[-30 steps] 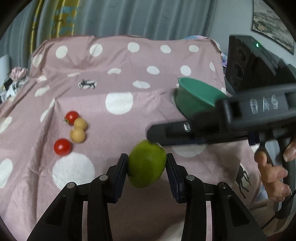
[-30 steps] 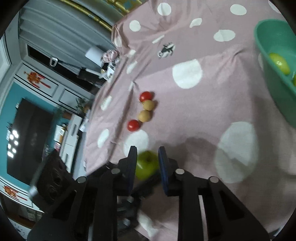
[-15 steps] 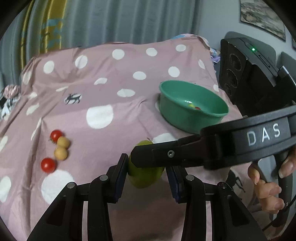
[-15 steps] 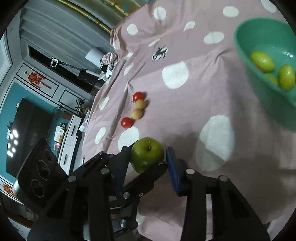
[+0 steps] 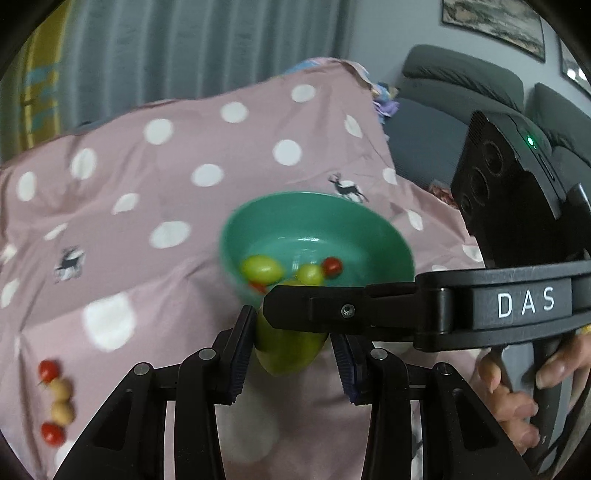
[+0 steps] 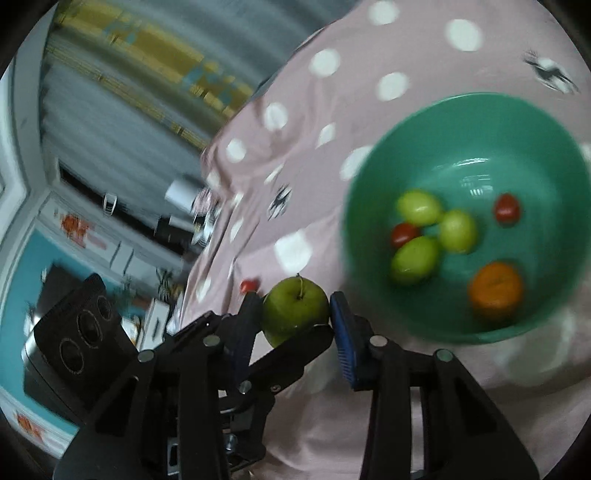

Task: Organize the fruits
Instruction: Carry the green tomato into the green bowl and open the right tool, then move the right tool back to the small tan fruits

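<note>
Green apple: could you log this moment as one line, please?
left gripper: holds green apple | right gripper: around it, grip unclear | bowl: ahead

Grey pleated curtains (image 5: 207, 48) hang across the far wall, a yellow-and-teal patterned drape (image 5: 38, 92) at their left edge. A grey sofa (image 5: 461, 96) stands to the right, beneath a framed landscape painting (image 5: 495, 22) on a pale grey wall (image 5: 384, 33). In the right wrist view, a teal wall (image 6: 14, 310) and white cabinets (image 6: 92, 240) lie blurred at left. Lighting is dim and indoor.
</note>
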`<control>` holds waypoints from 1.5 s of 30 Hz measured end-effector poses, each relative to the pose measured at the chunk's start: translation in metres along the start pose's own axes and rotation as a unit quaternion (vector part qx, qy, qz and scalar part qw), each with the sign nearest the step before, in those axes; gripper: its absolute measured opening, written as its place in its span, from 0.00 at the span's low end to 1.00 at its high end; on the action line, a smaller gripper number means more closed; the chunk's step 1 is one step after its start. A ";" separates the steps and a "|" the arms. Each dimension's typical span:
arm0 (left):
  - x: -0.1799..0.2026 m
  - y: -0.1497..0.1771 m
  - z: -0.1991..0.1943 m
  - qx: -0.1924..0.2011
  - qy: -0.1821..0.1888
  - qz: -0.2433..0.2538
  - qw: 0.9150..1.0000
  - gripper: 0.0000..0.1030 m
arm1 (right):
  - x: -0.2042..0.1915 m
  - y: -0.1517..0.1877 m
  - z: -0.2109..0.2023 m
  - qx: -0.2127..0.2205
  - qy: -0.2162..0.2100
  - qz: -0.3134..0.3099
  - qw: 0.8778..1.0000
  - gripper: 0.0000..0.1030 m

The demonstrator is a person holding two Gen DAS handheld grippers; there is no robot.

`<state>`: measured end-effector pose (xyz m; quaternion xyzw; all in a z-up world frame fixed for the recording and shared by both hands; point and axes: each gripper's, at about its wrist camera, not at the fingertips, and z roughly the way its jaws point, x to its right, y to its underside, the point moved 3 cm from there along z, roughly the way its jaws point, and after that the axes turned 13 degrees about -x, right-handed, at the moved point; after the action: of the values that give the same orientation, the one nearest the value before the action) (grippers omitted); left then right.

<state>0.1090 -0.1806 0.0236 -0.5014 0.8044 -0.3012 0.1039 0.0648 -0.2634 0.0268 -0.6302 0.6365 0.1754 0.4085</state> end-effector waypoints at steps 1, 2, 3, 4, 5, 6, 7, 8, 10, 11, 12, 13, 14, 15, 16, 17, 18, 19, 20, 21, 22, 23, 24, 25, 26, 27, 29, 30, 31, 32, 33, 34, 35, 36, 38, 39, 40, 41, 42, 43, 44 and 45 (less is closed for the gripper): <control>0.007 -0.008 0.008 -0.007 0.006 0.003 1.000 0.40 | 0.007 -0.002 -0.005 0.008 0.003 0.010 1.000 0.39; 0.012 -0.015 0.015 -0.014 0.010 0.004 1.000 0.40 | 0.013 -0.004 -0.010 0.016 0.008 0.016 1.000 0.39; 0.015 -0.020 0.020 -0.018 0.014 0.004 1.000 0.40 | 0.018 -0.007 -0.015 0.023 0.016 0.019 0.999 0.39; 0.019 -0.027 0.029 -0.025 0.024 0.003 0.999 0.40 | 0.023 -0.008 -0.019 0.030 0.023 0.023 0.999 0.39; 0.021 -0.030 0.034 -0.031 0.033 0.003 0.999 0.40 | 0.028 -0.009 -0.022 0.036 0.029 0.029 0.998 0.39; 0.023 -0.032 0.041 -0.040 0.043 0.003 0.998 0.40 | 0.035 -0.009 -0.026 0.039 0.039 0.040 0.998 0.39; 0.025 -0.035 0.047 -0.051 0.053 -0.002 0.997 0.40 | 0.041 -0.009 -0.028 0.040 0.046 0.050 0.997 0.39; 0.028 -0.037 0.054 -0.059 0.058 -0.007 0.997 0.40 | 0.048 -0.009 -0.029 0.042 0.055 0.063 0.996 0.39; 0.037 -0.040 0.060 -0.055 0.062 0.002 0.997 0.40 | 0.050 -0.009 -0.033 0.050 0.075 0.066 0.994 0.39; 0.041 -0.041 0.060 -0.051 0.049 0.013 0.997 0.40 | 0.051 -0.010 -0.035 0.054 0.084 0.067 0.993 0.40; 0.044 -0.042 0.059 -0.047 0.037 0.022 0.998 0.40 | 0.051 -0.010 -0.037 0.056 0.082 0.070 0.993 0.41; 0.049 -0.043 0.057 -0.039 0.016 0.037 0.998 0.41 | 0.054 -0.011 -0.038 0.057 0.078 0.075 0.992 0.39; 0.051 -0.043 0.057 -0.039 0.008 0.040 0.998 0.49 | 0.056 -0.011 -0.038 0.058 0.073 0.085 0.992 0.41; 0.051 -0.043 0.057 -0.039 0.003 0.039 0.998 0.63 | 0.057 -0.011 -0.040 0.062 0.057 0.092 0.992 0.44; 0.049 -0.042 0.055 -0.041 0.002 0.037 0.998 0.73 | 0.058 -0.011 -0.042 0.066 0.043 0.096 0.992 0.55; 0.047 -0.040 0.054 -0.043 0.007 0.032 0.999 0.83 | 0.057 -0.012 -0.044 0.071 0.030 0.099 0.992 0.64; 0.043 -0.040 0.053 -0.041 0.003 0.024 0.999 0.85 | 0.055 -0.011 -0.048 0.075 0.019 0.098 0.992 0.68; 0.039 -0.039 0.051 -0.041 0.006 0.018 0.999 0.85 | 0.052 -0.009 -0.052 0.080 0.016 0.096 0.992 0.76; 0.035 -0.037 0.046 -0.036 0.018 0.010 0.999 0.86 | 0.050 -0.009 -0.055 0.086 0.016 0.091 0.992 0.84; 0.031 -0.036 0.042 -0.032 0.027 0.001 0.999 0.92 | 0.045 -0.007 -0.057 0.093 0.022 0.088 0.992 0.89; 0.026 -0.034 0.037 -0.029 0.028 -0.010 0.999 0.94 | 0.043 -0.007 -0.059 0.096 0.028 0.089 0.991 0.98; 0.022 -0.033 0.033 -0.027 0.022 -0.018 0.999 0.97 | 0.042 -0.007 -0.060 0.097 0.033 0.091 0.991 1.00; 0.018 -0.030 0.027 -0.026 0.010 -0.022 0.999 0.97 | 0.040 -0.007 -0.059 0.095 0.029 0.091 0.991 1.00; 0.015 -0.028 0.022 -0.024 -0.004 -0.022 0.999 0.97 | 0.038 -0.008 -0.058 0.092 0.020 0.091 0.991 1.00; 0.012 -0.025 0.017 -0.019 -0.017 -0.021 0.999 0.97 | 0.035 -0.009 -0.056 0.090 0.013 0.091 0.992 1.00; 0.008 -0.021 0.011 -0.011 -0.031 -0.019 0.999 0.97 | 0.033 -0.009 -0.054 0.089 0.011 0.091 0.992 1.00; -0.002 -0.007 -0.008 0.011 -0.070 -0.012 0.997 0.97 | 0.024 -0.011 -0.047 0.084 0.018 0.083 0.993 1.00; -0.006 -0.003 -0.013 0.015 -0.080 -0.012 0.997 0.97 | 0.020 -0.011 -0.043 0.079 0.021 0.077 0.994 1.00; -0.012 0.005 -0.019 0.019 -0.096 -0.012 0.995 0.97 | 0.016 -0.012 -0.037 0.075 0.022 0.073 0.994 1.00; -0.018 0.017 -0.024 0.016 -0.116 -0.015 0.993 0.97 | 0.010 -0.013 -0.031 0.072 0.022 0.071 0.995 1.00; -0.024 0.028 -0.029 0.013 -0.129 -0.018 0.991 0.97 | 0.005 -0.014 -0.025 0.070 0.021 0.071 0.995 1.00; -0.033 0.044 -0.035 0.012 -0.142 -0.021 0.990 0.97 | -0.001 -0.015 -0.018 0.066 0.018 0.069 0.995 1.00; -0.040 0.056 -0.039 0.011 -0.148 -0.023 0.989 0.97 | -0.008 -0.017 -0.010 0.060 0.014 0.064 0.996 1.00; -0.045 0.063 -0.042 0.010 -0.152 -0.025 0.988 0.97 | -0.017 -0.017 -0.002 0.053 0.010 0.057 0.997 1.00; -0.063 0.087 -0.052 0.013 -0.171 -0.041 0.984 0.97 | -0.032 -0.018 0.014 0.043 0.004 0.040 0.998 1.00; -0.071 0.096 -0.056 0.018 -0.180 -0.051 0.982 0.97 | -0.041 -0.019 0.024 0.036 0.003 0.032 0.999 1.00; -0.082 0.107 -0.063 0.030 -0.191 -0.068 0.979 0.97 | -0.049 -0.019 0.034 0.028 0.002 0.024 0.999 1.00; -0.096 0.119 -0.071 0.047 -0.202 -0.093 0.974 0.97 | -0.056 -0.020 0.045 0.020 0.004 0.016 1.000 1.00; -0.105 0.127 -0.076 0.058 -0.204 -0.112 0.971 0.97 | -0.064 -0.021 0.059 0.007 0.008 0.008 1.000 1.00; -0.120 0.134 -0.082 0.063 -0.196 -0.143 0.968 0.97 | -0.071 -0.020 0.072 -0.005 0.014 0.003 1.000 1.00; -0.130 0.138 -0.084 0.057 -0.187 -0.164 0.967 0.97 | -0.075 -0.020 0.082 -0.015 0.020 -0.001 1.000 1.00; -0.138 0.140 -0.086 0.049 -0.175 -0.181 0.966 0.97 | -0.080 -0.019 0.096 -0.031 0.032 -0.006 0.999 1.00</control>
<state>0.0305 0.0160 -0.0088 -0.6781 0.6535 -0.2619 0.2110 0.1012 -0.1424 0.0329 -0.6519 0.6396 0.1718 0.3694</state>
